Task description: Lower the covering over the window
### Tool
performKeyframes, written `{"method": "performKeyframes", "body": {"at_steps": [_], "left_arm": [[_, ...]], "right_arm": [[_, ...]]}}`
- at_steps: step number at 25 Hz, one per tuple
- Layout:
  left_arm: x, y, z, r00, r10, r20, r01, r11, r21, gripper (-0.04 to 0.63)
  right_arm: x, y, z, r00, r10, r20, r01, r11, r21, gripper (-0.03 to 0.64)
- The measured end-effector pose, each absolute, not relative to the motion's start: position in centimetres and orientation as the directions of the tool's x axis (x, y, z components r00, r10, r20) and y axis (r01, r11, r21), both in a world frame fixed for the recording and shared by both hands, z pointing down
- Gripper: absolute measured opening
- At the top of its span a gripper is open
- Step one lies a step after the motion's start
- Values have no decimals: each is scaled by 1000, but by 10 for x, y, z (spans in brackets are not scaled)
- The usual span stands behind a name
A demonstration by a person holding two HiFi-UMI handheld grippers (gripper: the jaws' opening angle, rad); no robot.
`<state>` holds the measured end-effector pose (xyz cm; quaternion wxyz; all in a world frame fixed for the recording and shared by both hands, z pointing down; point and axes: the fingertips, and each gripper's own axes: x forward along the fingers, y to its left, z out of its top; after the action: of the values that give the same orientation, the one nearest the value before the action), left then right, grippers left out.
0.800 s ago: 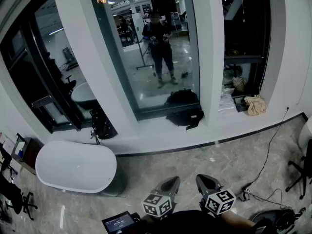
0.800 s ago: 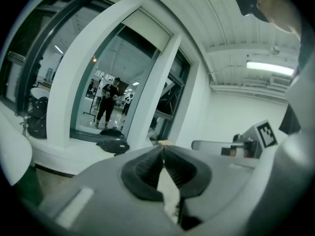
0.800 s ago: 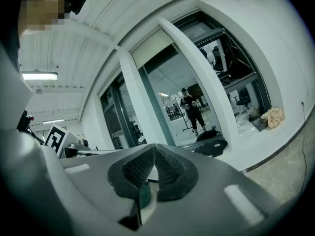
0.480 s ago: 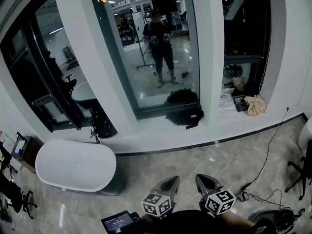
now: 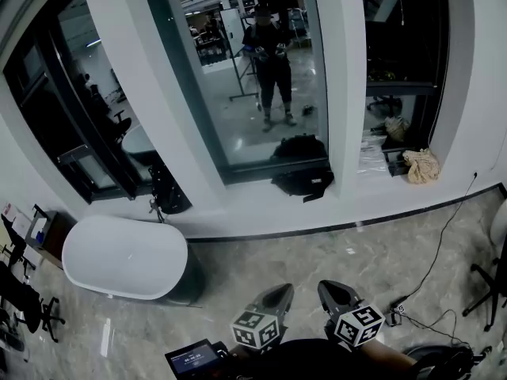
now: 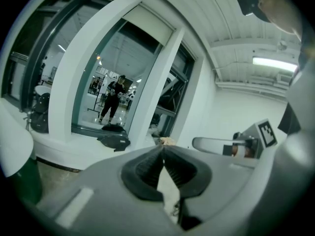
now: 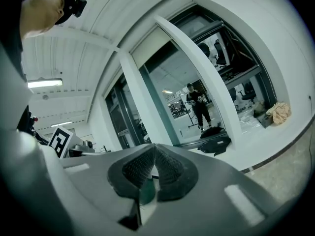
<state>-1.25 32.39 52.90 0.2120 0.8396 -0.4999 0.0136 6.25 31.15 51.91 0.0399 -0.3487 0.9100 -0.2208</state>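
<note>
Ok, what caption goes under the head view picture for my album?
Left gripper and right gripper, both shut, point toward a tall glass window, white oval bathtub at the left.

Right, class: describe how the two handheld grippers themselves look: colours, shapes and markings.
Both the left gripper and right gripper have smooth grey shells tapering to two jaws. Each carries a white cube printed with black square markers. The pads are black and ribbed.
</note>
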Motion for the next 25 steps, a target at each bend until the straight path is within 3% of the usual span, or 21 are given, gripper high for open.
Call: {"method": "performKeyframes", "body": {"at_steps": [8, 15, 25], "left_arm": [[28, 300, 540, 510, -815, 276, -849, -423, 317, 3], [7, 233, 550, 533, -796, 288, -835, -440, 329, 3], [-70, 72, 529, 659, -729, 186, -742, -587, 324, 3]], "right_arm": [[95, 284, 533, -755, -650, 90, -613, 649, -451, 8], [85, 214, 541, -706, -701, 99, -664, 607, -436, 8], [10, 62, 506, -575, -816, 51, -766, 516, -383, 10]]}}
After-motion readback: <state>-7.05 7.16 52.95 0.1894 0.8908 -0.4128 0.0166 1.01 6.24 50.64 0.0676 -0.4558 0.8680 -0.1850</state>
